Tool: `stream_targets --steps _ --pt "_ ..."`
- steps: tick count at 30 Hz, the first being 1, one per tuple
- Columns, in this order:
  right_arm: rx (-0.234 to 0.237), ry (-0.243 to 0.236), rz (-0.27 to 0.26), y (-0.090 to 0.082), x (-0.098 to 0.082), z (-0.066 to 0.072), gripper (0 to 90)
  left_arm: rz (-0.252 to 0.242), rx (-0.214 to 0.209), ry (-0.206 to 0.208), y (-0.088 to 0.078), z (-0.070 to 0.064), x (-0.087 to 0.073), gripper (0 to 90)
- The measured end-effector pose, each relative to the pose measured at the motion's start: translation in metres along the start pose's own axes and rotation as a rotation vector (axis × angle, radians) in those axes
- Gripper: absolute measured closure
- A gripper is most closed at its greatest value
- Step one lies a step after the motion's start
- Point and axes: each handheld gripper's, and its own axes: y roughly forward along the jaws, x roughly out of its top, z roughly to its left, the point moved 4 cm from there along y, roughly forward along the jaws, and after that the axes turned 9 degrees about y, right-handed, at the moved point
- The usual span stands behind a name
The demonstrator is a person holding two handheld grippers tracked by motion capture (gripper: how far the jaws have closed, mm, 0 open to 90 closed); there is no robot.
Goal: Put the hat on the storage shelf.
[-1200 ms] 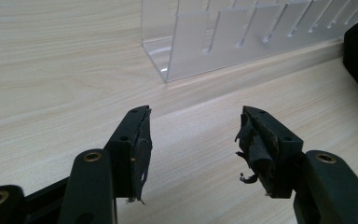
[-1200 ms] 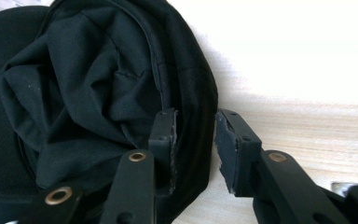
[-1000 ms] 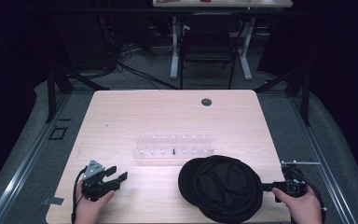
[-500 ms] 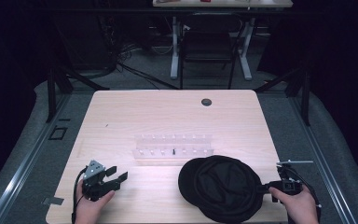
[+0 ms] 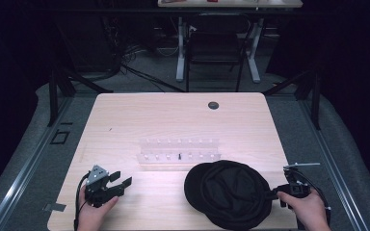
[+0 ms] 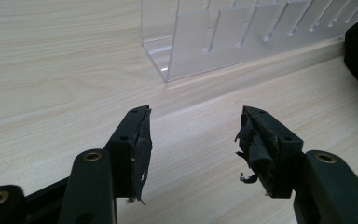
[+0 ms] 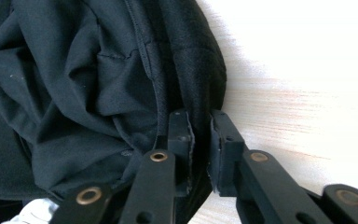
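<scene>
High view overhead facing forward, gripper views close, sharing black cap (image 5: pixel 229 192).

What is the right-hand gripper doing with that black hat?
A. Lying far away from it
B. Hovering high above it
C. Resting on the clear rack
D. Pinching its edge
D. In the right gripper view, the right gripper has its jaws nearly closed around the rim of the black hat, which lies on the table.

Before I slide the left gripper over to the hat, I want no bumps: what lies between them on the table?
Bare wood, in the high view: left gripper, then table, then black hat. The clear rack sits farther back.
</scene>
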Motion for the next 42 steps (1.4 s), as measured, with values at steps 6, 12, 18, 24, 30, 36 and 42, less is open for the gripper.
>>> stream_targets --steps 6,12,18,24,30,36,42 --pt "0.061 0.011 -0.011 -0.009 0.003 0.006 87.0 0.005 -0.001 0.001 0.000 0.000 0.000 44.0" --pt "0.088 0.000 -0.017 -0.023 0.003 0.015 87.5 0.005 0.000 0.002 -0.001 0.000 0.000 44.0" --pt "0.152 -0.006 -0.023 -0.035 0.003 0.023 87.6 0.006 0.000 0.002 -0.001 0.000 0.000 44.0" --pt "0.215 -0.016 -0.013 -0.050 0.005 0.031 87.8 0.001 0.001 0.002 0.000 0.000 0.000 44.0" --pt "0.279 -0.019 -0.039 -0.062 0.006 0.048 88.0 0.001 0.001 0.000 0.000 0.000 0.000 44.0" --pt "0.345 -0.044 -0.044 -0.072 0.008 0.067 88.1 0.000 0.001 0.001 0.000 0.000 0.000 44.0" --pt "0.405 -0.050 -0.055 -0.077 0.009 0.083 88.2 0.005 0.001 0.000 0.001 0.001 0.000 44.0"
